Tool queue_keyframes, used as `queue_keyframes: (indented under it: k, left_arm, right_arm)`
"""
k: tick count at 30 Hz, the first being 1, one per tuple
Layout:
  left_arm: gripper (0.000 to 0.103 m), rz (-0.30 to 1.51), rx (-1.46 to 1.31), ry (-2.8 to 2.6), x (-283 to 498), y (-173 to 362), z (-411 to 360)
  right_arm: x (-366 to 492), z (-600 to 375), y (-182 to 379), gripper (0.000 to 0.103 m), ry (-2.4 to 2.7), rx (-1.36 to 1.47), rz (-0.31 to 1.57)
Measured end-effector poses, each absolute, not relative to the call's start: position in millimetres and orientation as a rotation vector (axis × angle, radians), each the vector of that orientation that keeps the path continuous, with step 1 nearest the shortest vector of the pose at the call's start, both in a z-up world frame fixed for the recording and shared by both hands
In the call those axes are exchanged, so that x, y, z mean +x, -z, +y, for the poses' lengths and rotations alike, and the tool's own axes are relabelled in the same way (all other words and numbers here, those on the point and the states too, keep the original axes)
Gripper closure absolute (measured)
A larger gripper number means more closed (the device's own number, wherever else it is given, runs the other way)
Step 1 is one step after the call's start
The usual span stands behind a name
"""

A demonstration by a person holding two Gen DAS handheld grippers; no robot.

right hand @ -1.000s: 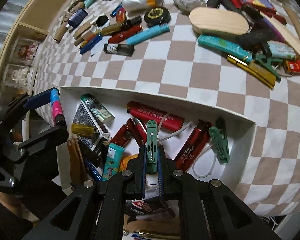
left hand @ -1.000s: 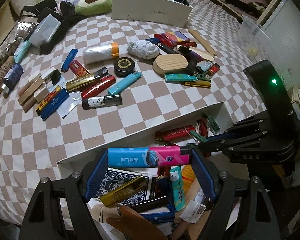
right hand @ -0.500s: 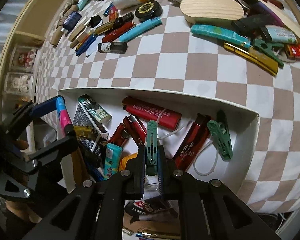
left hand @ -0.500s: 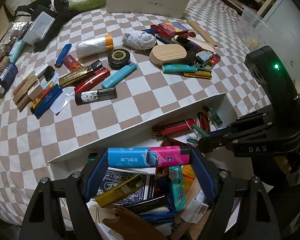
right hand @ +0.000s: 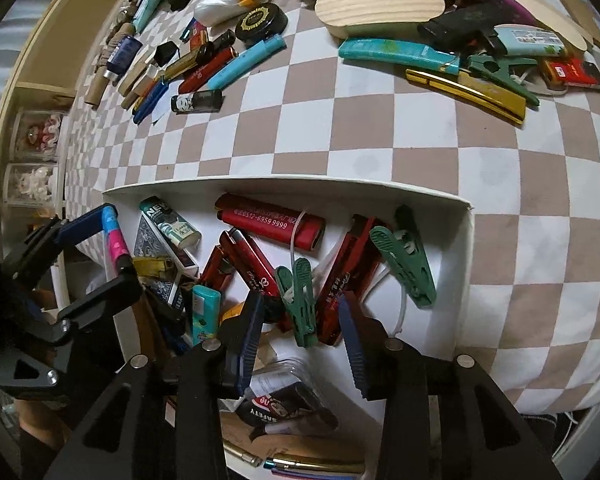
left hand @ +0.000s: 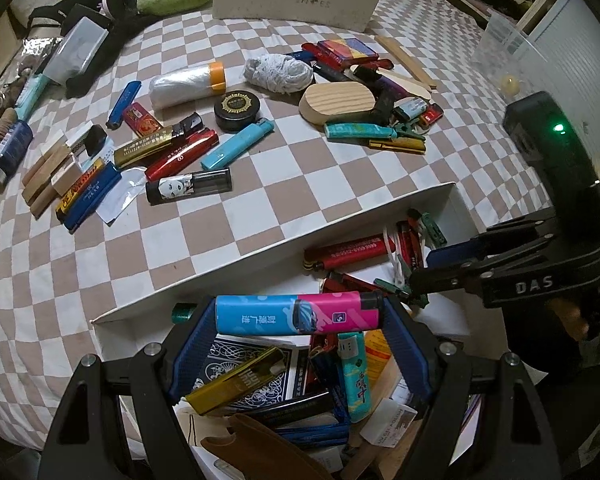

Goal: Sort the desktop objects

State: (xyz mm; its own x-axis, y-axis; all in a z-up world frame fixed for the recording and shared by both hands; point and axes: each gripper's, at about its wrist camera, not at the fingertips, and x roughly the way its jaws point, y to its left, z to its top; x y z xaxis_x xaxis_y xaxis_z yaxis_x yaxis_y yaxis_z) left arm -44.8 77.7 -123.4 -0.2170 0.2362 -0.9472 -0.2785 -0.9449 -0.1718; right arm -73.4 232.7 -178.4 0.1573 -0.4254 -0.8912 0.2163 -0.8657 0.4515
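Left hand-held gripper (left hand: 298, 316) pinching blue-and-pink lighter (left hand: 296, 314) crosswise, above white box (right hand: 462, 276). Right hand-held gripper (right hand: 300, 322) spread, fingers either side of green clip (right hand: 298, 300) lying among red lighters in box. Beyond fingertips, lighters scattered on checkered cloth (left hand: 300, 192).

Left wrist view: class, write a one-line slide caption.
Left gripper holds a blue-and-pink lighter above the white box.

Checked cloth cover (left hand: 260, 208), pale wood block (left hand: 340, 98), glossy lighter (left hand: 296, 314)
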Motion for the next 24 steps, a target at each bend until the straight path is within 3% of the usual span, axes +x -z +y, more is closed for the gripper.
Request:
queue_keyframes:
  k: [24]
  left_arm:
    - [0.022,0.051,-1.903,-2.113,-76.4,175.9,98.1]
  right_arm:
    - [-75.7,247.3,141.0,0.063,1.820,1.853,-0.260]
